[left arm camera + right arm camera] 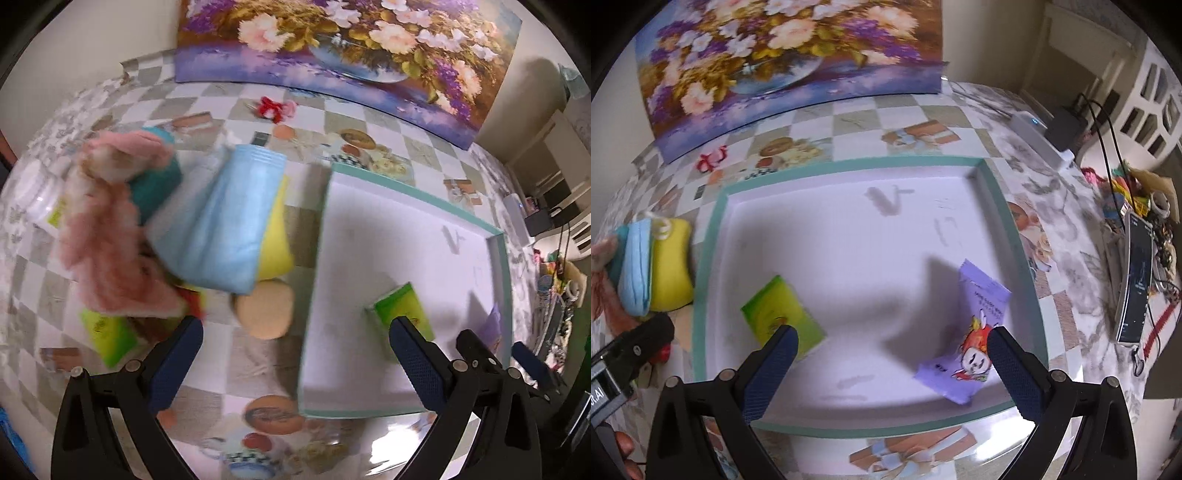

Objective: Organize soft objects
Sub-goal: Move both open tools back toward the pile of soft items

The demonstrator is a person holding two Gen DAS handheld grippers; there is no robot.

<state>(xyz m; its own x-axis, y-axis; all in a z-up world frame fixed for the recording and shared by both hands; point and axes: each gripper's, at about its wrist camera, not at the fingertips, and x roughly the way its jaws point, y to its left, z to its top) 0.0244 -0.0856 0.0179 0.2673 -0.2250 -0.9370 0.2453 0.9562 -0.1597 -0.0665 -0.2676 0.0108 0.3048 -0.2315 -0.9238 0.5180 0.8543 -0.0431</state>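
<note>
Sorting soft things into the white tray (713,236): both grippers, left (295,363) and right (892,363), hold nothing, fingers wide. Two packets lie inside. Next, reach for the pile on the bench (266,369), maybe the blue cloth (218,218).

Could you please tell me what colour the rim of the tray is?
The tray's rim is pale teal green, clearest in the right wrist view.

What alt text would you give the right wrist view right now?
The open right gripper hovers over a white tray with a teal rim holding a green tissue pack and a purple cartoon-printed packet. Left of the tray, on the checkered tablecloth, lie a yellow sponge and blue cloth.
</note>
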